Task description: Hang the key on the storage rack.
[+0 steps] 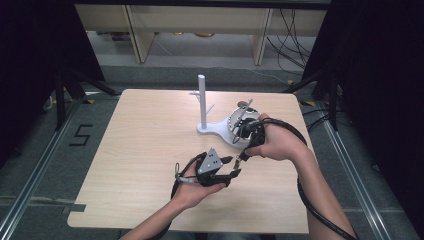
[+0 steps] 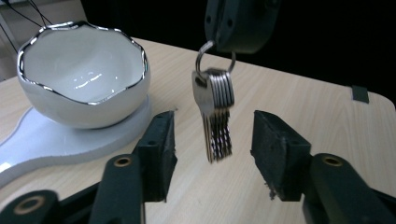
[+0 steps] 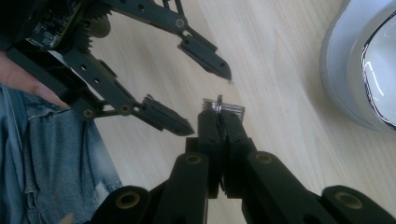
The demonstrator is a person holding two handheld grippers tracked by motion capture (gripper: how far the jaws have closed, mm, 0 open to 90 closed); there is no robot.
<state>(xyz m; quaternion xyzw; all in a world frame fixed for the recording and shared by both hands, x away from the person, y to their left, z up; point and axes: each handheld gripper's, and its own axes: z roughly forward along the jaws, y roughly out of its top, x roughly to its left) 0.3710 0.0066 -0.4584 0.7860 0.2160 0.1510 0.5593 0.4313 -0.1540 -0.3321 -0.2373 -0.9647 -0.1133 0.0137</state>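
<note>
A bunch of silver keys hangs on a ring from my right gripper, whose jaws are shut on the ring. In the right gripper view the right gripper points down at the table with the keys just past its tips. My left gripper stands open around the hanging keys, one pad on each side, neither touching them. In the high view the left gripper meets the right gripper right of the table's middle.
A white bowl with a silver wavy rim sits on a white flat base just beyond the keys. An upright white post rises from that base. The wooden table has bare room to the left.
</note>
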